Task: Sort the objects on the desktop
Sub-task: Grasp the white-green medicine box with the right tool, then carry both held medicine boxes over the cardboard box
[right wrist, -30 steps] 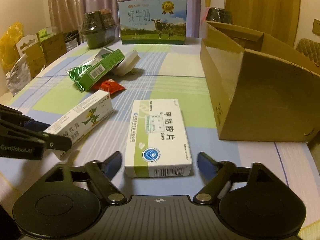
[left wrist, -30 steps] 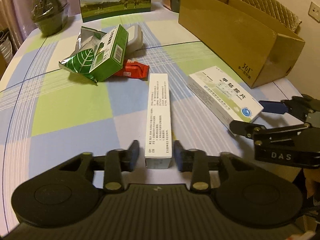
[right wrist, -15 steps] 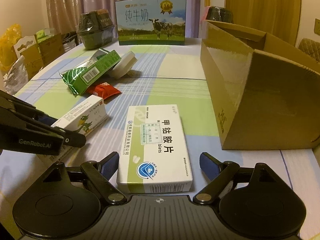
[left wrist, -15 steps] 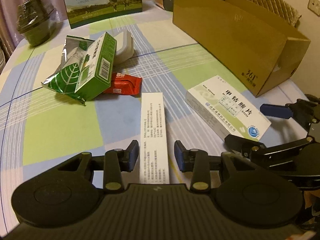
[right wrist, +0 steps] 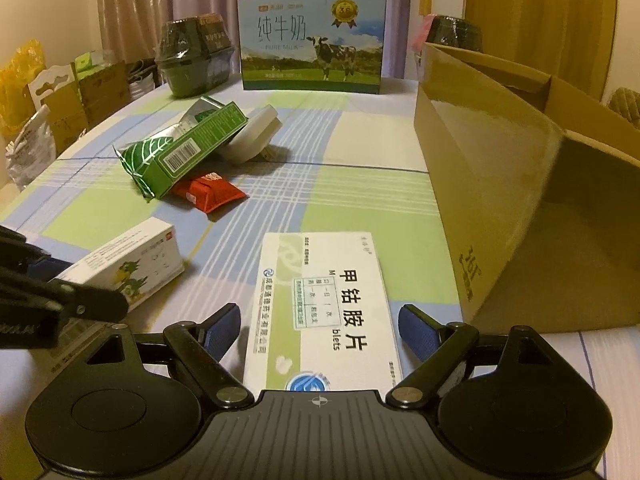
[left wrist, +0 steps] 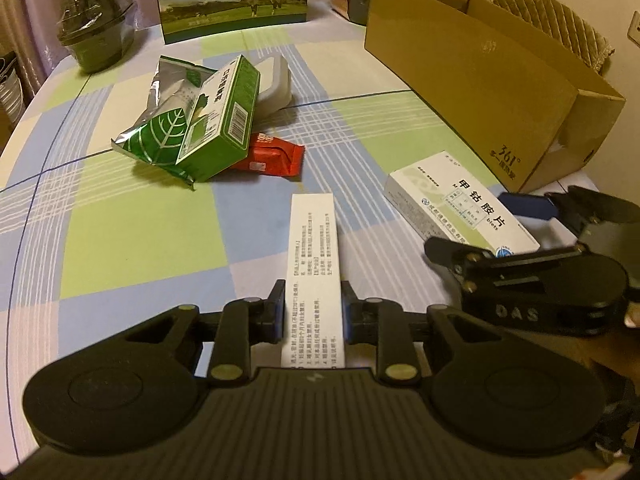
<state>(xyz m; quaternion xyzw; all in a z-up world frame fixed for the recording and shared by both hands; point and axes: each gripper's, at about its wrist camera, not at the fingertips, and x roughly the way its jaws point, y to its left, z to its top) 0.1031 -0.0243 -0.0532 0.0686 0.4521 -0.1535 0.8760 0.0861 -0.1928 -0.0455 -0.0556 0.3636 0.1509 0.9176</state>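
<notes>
We hold 2 tongs over a checked tablecloth (left wrist: 140,240). The left gripper (left wrist: 313,316) has its blue pads pressed against both long sides of a narrow white carton (left wrist: 314,264), clamped near the carton's close end; the far end points away toward a red packet (left wrist: 272,158). The right gripper (right wrist: 320,330) stands wide, its blue fingertips (right wrist: 416,326) on either side of a flat white medicine box (right wrist: 320,300) and clear of it; its jaws are closing slightly. That box lies flat on the cloth, just left of an open brown cardboard box (right wrist: 500,200), which stands at the right of the table.

In the left wrist view the medicine box lies to the right of the narrow carton, apart from it. Farther back, a green carton (left wrist: 220,120) leans over a green leaf-printed foil pouch (left wrist: 160,140), its lower edge on the red packet and a white tub (left wrist: 276,84) behind it. A milk gift box (right wrist: 312,40) printed with a cow stands upright at the table's far edge, with a dark wrapped container (right wrist: 192,56) to its left.
</notes>
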